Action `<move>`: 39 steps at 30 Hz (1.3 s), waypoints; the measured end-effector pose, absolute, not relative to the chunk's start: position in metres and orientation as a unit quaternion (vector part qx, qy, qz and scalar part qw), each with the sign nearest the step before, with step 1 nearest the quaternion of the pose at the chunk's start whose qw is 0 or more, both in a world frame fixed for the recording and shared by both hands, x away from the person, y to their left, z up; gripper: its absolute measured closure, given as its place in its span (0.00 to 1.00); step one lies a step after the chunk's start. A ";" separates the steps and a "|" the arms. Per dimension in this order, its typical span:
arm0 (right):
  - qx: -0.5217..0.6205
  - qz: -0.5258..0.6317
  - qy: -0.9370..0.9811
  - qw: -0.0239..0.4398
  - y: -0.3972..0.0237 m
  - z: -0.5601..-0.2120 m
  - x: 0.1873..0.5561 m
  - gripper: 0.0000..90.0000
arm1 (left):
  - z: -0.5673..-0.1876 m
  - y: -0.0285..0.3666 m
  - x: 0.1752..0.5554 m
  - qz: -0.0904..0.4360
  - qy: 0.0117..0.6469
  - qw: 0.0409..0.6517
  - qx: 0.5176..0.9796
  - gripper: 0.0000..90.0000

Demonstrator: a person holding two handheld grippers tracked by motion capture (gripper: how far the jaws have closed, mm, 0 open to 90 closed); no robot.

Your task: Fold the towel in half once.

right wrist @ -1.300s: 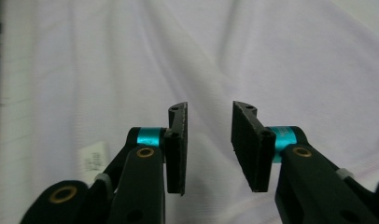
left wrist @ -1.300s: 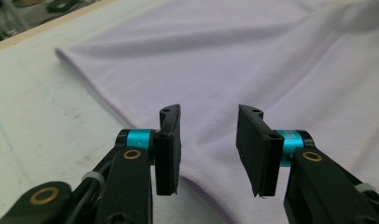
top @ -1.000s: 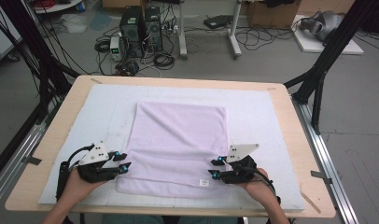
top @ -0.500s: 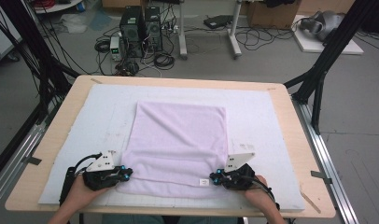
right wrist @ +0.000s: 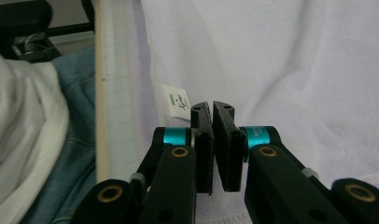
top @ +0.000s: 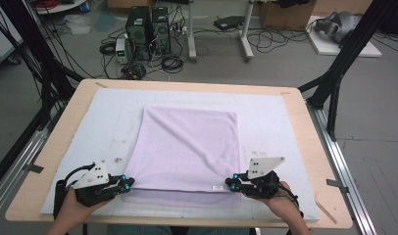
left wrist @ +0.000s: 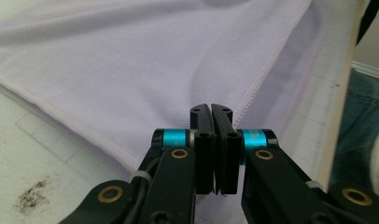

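in the left gripper view my left gripper [left wrist: 211,108] has its jaws pressed together over the lilac towel [left wrist: 145,60], but i cannot tell whether any cloth is pinched between them. the right gripper [right wrist: 212,105] shows its jaws nearly together, a thin slit left toward the base, above the towel's near edge just beside a small white label [right wrist: 176,105]; again i cannot tell if fabric is caught. from the high view, the left gripper [top: 130,183] sits low at the towel's near left corner and the right gripper [top: 228,183] at its near right corner, both pointing inward toward each other. my left hand [top: 72,208] and right hand [top: 281,200] come in from the near edge, wrapped around the black bodies. the towel [top: 187,147] lies flat mid-desk on a white mat [top: 280,127] over the wooden desk [top: 64,122], with a lower layer peeking out along the near side.
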State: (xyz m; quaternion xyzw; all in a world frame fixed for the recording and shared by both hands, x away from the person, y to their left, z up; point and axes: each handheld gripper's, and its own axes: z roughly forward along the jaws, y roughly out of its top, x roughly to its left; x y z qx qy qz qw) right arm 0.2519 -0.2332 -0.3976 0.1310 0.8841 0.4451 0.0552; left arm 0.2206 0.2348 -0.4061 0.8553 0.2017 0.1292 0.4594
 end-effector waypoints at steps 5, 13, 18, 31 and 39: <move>0.138 0.444 0.885 0.032 -0.240 -0.404 0.245 0.78 | -0.419 0.235 0.220 0.120 0.209 0.438 0.866 0.78; 0.156 0.393 0.906 0.022 -0.235 -0.441 0.249 0.75 | -0.443 0.237 0.228 0.123 0.223 0.403 0.879 0.74; 0.159 0.401 0.902 0.021 -0.237 -0.443 0.248 0.75 | -0.444 0.238 0.228 0.123 0.226 0.412 0.874 0.73; 0.173 0.415 0.893 0.034 -0.235 -0.438 0.259 0.67 | -0.435 0.230 0.244 0.122 0.245 0.444 0.854 0.63; 0.215 0.430 0.875 0.057 -0.237 -0.423 0.283 0.50 | -0.428 0.233 0.268 0.126 0.280 0.457 0.835 0.57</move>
